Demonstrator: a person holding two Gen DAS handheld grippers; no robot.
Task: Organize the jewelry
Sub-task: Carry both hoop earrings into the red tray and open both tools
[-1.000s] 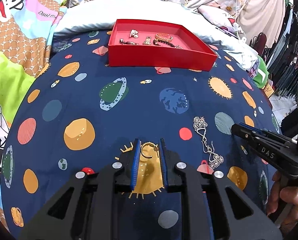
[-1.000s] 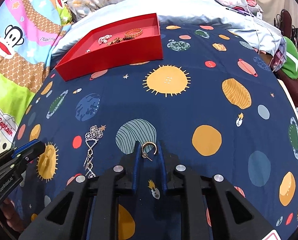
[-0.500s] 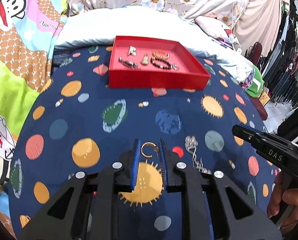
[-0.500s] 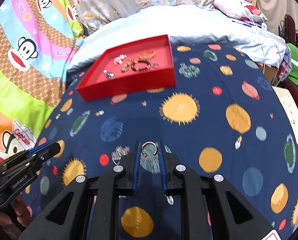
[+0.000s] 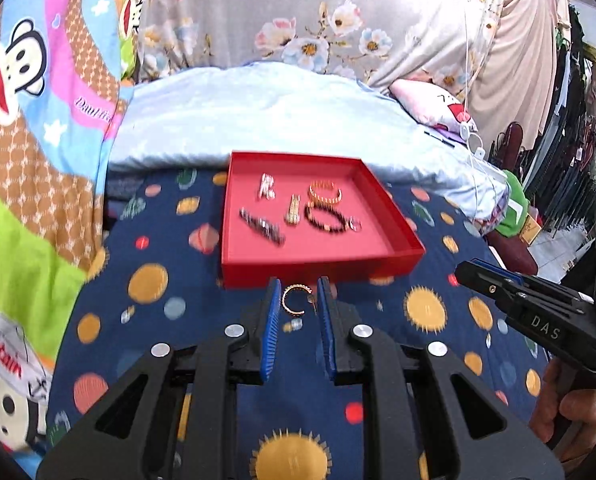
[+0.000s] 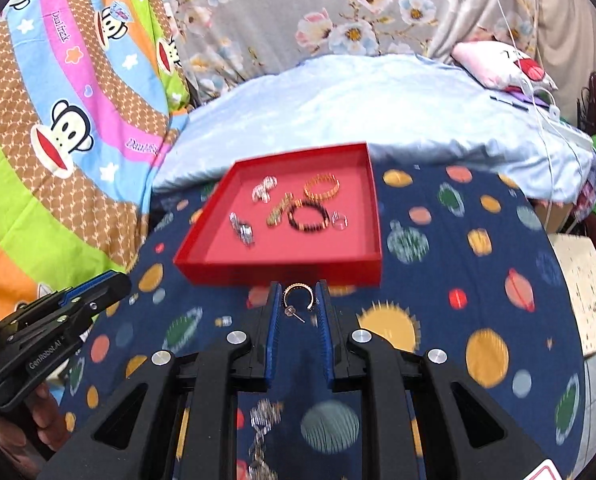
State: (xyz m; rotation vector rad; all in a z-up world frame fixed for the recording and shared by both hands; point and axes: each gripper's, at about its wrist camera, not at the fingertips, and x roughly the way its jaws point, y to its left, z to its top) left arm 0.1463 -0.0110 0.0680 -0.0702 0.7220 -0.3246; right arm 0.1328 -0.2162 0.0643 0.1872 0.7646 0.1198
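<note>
Two hoop earrings pinched, one tray ahead

Bed [image 5: 426, 312] with planet-print sheet lies below both grippers. One red tray [image 5: 318, 268], just beyond the jaws, carries six jewelry pieces. Left gripper [image 5: 296, 300] pinches one gold hoop earring [image 5: 293, 300]; right gripper [image 6: 297, 300] pinches a second hoop [image 6: 298, 294].

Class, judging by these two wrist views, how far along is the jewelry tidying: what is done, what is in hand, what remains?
Done: several bracelets and small pieces lie in the red tray.
In hand: the left gripper and right gripper each pinch a gold hoop earring, short of the tray.
Left: both hoops, plus a silver chain piece on the bedspread.
</note>
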